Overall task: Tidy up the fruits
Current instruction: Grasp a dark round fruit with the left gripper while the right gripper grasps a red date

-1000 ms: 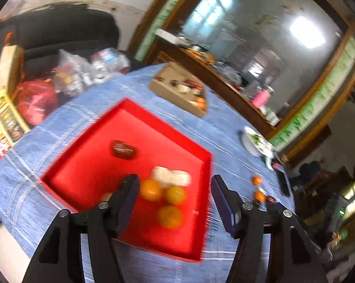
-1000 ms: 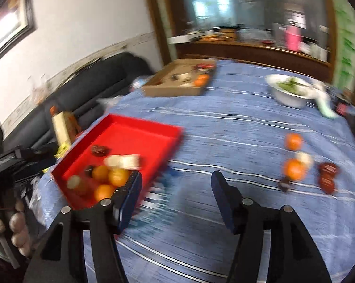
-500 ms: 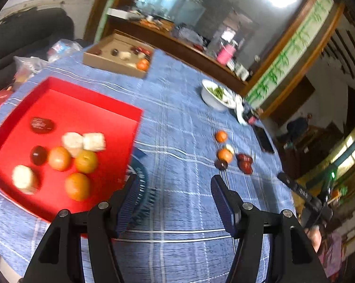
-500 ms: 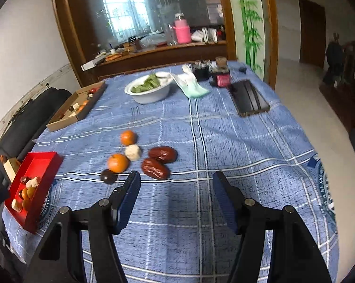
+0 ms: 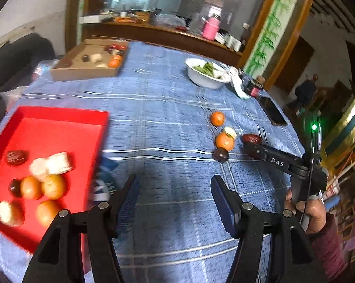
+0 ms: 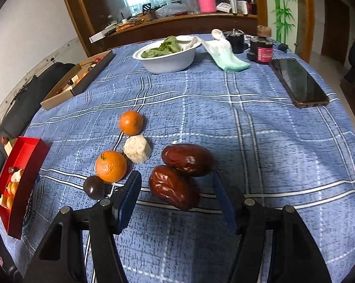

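Note:
Two brown dates lie on the blue checked tablecloth; the near date (image 6: 174,186) sits between the open fingers of my right gripper (image 6: 176,188), the far date (image 6: 187,159) just beyond it. Left of them are two oranges (image 6: 111,165) (image 6: 131,122), a pale lump (image 6: 137,148) and a dark round fruit (image 6: 94,187). The red tray (image 5: 59,127) at the left holds several fruits. My left gripper (image 5: 173,194) is open and empty above the cloth beside the tray. The right gripper also shows in the left wrist view (image 5: 257,149), at the dates.
A white bowl of greens (image 6: 165,54), a cloth (image 6: 222,52), a dark jar (image 6: 261,50) and a phone (image 6: 297,81) stand at the far side. A cardboard box with fruit (image 5: 87,61) is at the back left. A black sofa lies beyond the table.
My right gripper has moved forward and down until the near date lies between its fingers. My left gripper has swung slightly right, away from the tray.

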Demonstrator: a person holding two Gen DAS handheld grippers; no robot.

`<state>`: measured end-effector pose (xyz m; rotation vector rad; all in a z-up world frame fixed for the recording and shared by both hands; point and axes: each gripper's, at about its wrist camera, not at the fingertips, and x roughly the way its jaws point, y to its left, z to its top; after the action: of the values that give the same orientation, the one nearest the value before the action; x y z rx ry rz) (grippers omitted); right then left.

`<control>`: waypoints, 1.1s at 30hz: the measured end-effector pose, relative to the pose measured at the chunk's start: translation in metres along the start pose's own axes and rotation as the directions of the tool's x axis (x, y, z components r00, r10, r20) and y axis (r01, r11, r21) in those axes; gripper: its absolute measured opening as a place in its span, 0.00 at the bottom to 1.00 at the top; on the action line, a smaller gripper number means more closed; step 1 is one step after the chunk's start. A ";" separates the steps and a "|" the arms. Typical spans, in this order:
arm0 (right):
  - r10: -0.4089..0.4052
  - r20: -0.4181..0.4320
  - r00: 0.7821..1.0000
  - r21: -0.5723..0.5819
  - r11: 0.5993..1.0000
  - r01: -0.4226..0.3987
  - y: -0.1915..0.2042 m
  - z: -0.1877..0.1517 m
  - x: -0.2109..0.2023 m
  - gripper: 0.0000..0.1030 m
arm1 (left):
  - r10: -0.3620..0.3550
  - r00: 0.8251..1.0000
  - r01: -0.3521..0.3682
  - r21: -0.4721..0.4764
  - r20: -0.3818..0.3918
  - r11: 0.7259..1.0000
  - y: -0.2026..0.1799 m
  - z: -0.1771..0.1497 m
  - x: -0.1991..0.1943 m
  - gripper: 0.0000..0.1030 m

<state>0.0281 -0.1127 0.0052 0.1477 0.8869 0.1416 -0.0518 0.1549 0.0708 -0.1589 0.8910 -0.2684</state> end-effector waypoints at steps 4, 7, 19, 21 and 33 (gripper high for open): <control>0.014 -0.008 1.000 -0.018 1.000 -0.015 0.004 -0.001 0.005 0.40 | -0.021 1.000 0.021 0.083 -0.006 0.996 -0.026 0.004 0.033 0.63; 0.025 -0.002 1.000 -0.029 0.999 -0.025 0.006 -0.002 0.002 0.36 | -0.043 0.999 0.046 0.106 -0.031 0.993 -0.041 0.013 0.059 0.63; 0.075 -0.007 0.997 -0.003 0.997 -0.075 0.000 0.001 0.000 0.29 | -0.054 0.994 0.079 0.267 -0.097 0.960 -0.084 0.023 0.128 0.34; 0.081 -0.011 0.997 -0.001 0.997 -0.081 0.000 0.001 0.000 0.29 | -0.022 0.996 0.045 0.298 -0.082 0.953 -0.088 0.020 0.129 0.24; 0.099 -0.038 0.994 -0.044 0.994 -0.100 0.006 0.000 0.011 0.32 | -0.040 0.998 0.029 0.203 0.050 0.979 -0.045 0.013 0.048 0.24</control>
<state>0.0347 -0.1045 -0.0021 0.1472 0.9120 0.2580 -0.0200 0.0982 0.0541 0.0068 0.8026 -0.3838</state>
